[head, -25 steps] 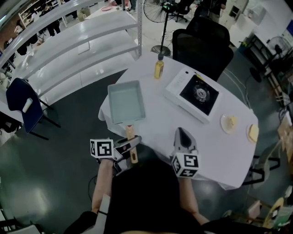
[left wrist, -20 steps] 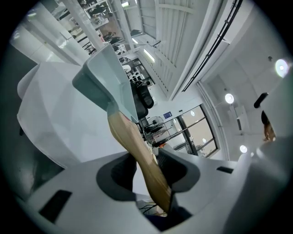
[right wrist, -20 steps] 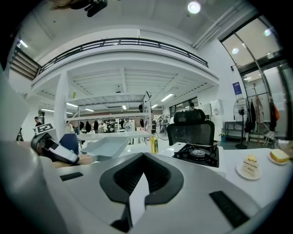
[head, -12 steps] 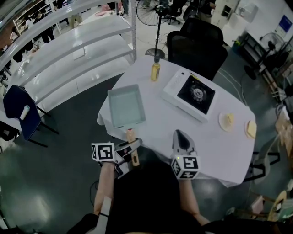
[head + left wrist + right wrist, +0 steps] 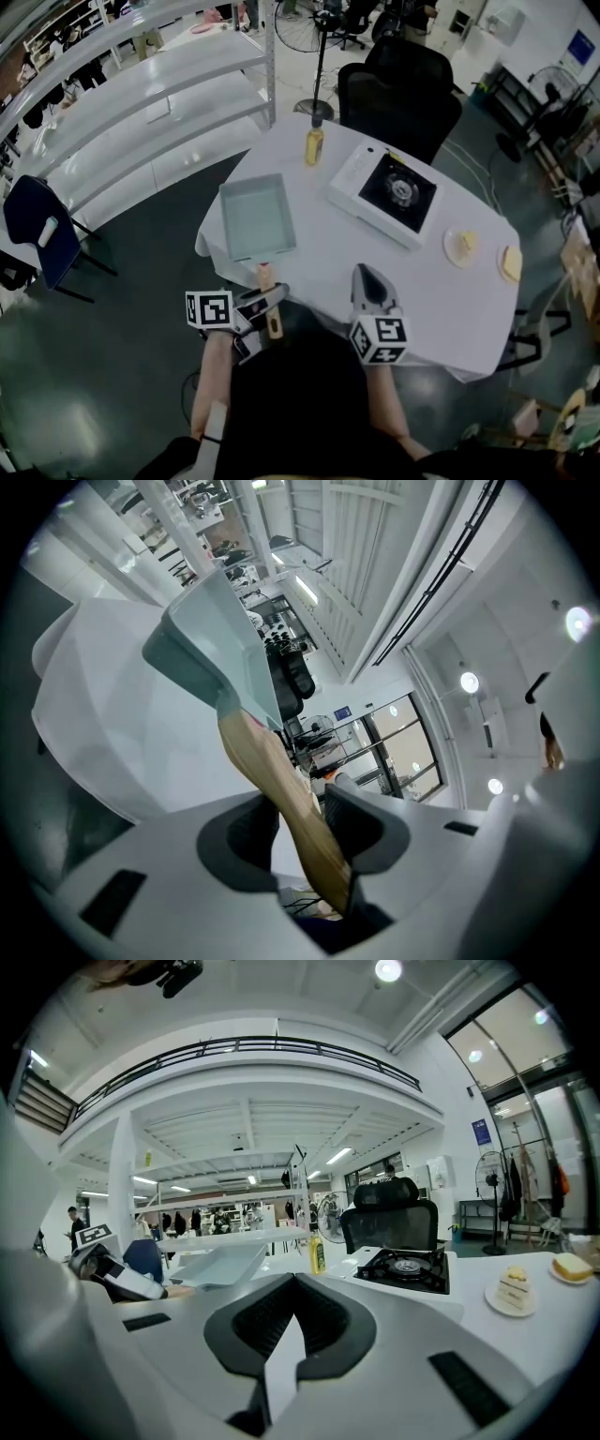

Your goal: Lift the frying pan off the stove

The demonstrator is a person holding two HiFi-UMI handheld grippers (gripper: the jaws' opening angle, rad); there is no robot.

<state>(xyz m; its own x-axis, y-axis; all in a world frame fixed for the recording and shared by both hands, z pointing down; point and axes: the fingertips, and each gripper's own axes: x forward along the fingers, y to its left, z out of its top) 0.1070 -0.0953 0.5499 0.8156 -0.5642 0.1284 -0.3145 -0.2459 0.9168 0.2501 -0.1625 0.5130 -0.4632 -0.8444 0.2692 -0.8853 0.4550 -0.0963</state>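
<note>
1. A head view looks steeply down on a round bench (image 5: 319,258) covered in white cloth, with a person's two grippers at its near edge.
2. The frying pan (image 5: 258,217), rectangular and pale blue-green, is already clear of the stove (image 5: 386,195). It lies over the left part of the bench, well apart from the white single-burner stove on the right.
3. Judging by this, the lift off the stove looks done. At most, setting the pan down and letting go remain. Whether the pan rests on the cloth or hangs just above it cannot be told.
4. The left gripper (image 5: 266,302) pinches the pan's wooden handle (image 5: 281,789), with its fingers pressed on either side of it. The pan body reaches away beyond the fingertips.
5. The right gripper (image 5: 293,1283) has its fingers pressed together on nothing, pointing toward the stove, beside the pan handle but apart from it.
</note>
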